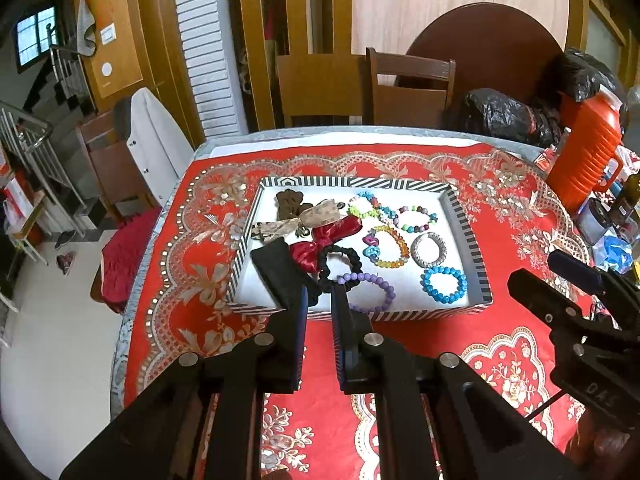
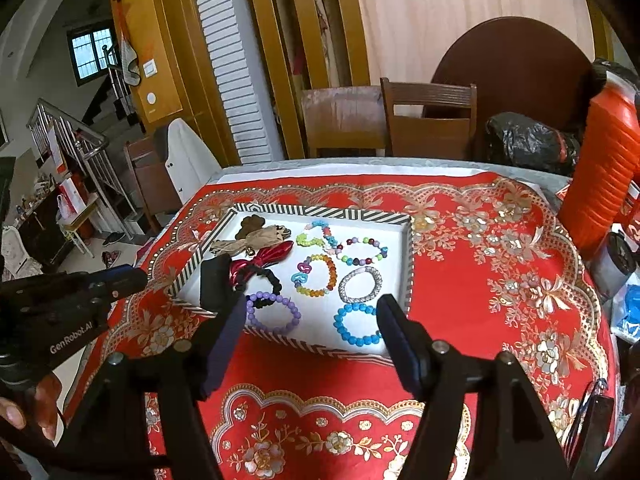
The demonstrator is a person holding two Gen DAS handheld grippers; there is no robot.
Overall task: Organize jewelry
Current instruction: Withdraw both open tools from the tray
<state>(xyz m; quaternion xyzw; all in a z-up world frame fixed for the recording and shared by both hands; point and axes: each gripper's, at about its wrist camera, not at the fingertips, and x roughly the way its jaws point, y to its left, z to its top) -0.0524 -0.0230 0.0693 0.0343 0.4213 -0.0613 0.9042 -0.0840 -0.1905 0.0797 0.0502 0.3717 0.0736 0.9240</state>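
Bracelets (image 1: 443, 284) lay in a striped tray (image 1: 472, 248) on the red-clothed surface (image 1: 520, 216) as we held the left gripper (image 1: 320, 300) nearly closed and empty, the right gripper (image 2: 312, 312) wide, holding nothing.

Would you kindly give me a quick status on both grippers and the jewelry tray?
Left gripper shut, empty. Right gripper open, empty, short of the tray. Bracelets and hair pieces all inside. Nothing in the way.

Tray (image 1: 468, 216) open above; orange jug (image 1: 584, 152) flanks right.
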